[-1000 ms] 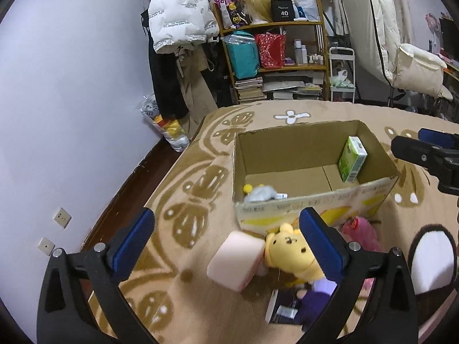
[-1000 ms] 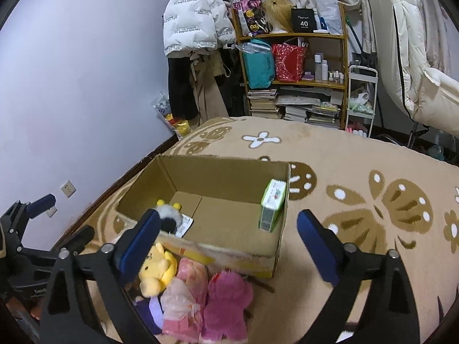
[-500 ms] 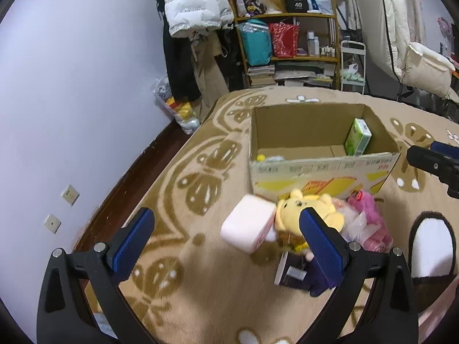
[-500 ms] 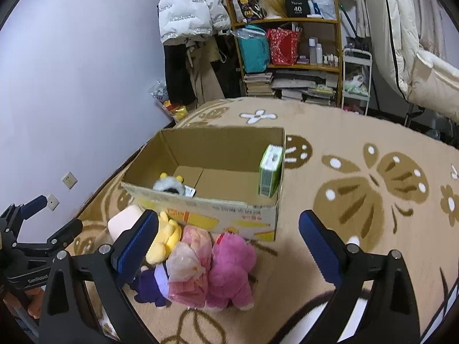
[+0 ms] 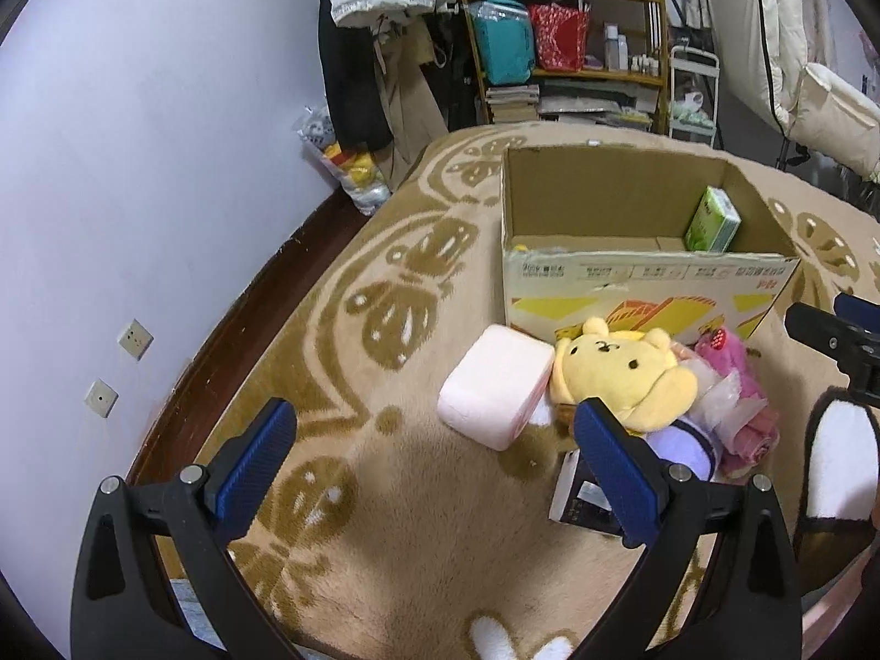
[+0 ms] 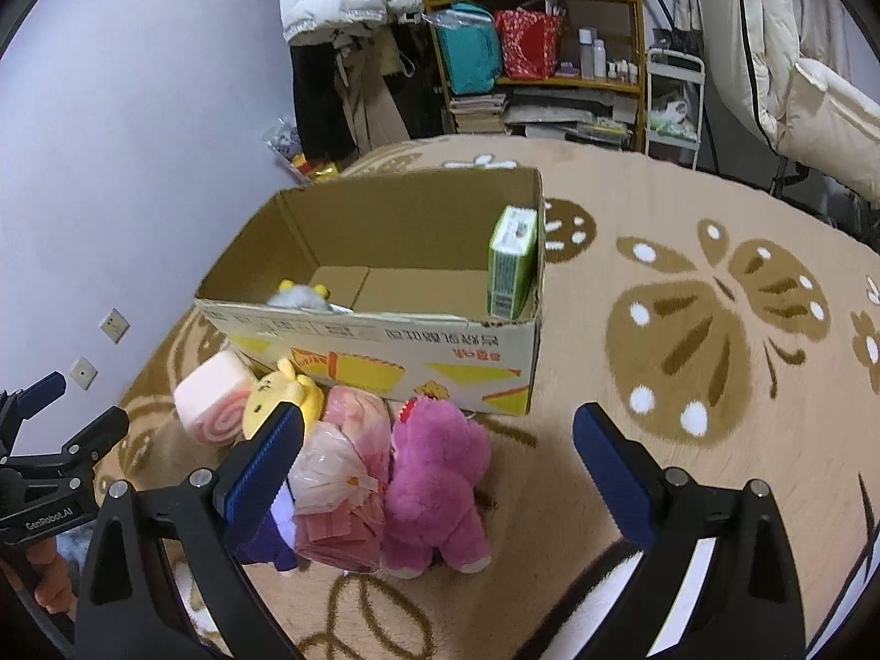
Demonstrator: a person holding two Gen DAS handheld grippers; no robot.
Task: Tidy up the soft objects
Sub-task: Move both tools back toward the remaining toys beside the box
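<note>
An open cardboard box [image 5: 649, 280] [image 6: 385, 330] stands on the carpet. It holds a green carton [image 5: 712, 220] [image 6: 511, 261] and a small grey and yellow plush [image 6: 302, 294]. In front of it lie a pink roll-shaped cushion [image 5: 495, 385] [image 6: 212, 396], a yellow bear plush [image 5: 621, 368] [image 6: 280, 393], a pink bagged plush [image 6: 346, 467], a magenta bear plush [image 6: 434, 473] [image 5: 726, 352] and a purple plush [image 5: 682, 448]. My left gripper [image 5: 434, 473] is open and empty, above the carpet near the cushion. My right gripper [image 6: 434, 473] is open and empty above the magenta bear.
A beige patterned carpet [image 6: 715, 330] covers the floor. A purple wall [image 5: 137, 165] with sockets runs along the left. A shelf [image 6: 539, 44] with bags and books, hanging coats [image 5: 379, 27] and a white chair [image 6: 814, 82] stand at the back. A dark booklet [image 5: 577, 500] lies by the toys.
Both grippers have pulled back and risen away from the box, so the toys in front of it now show fully. Both stay open and empty.
</note>
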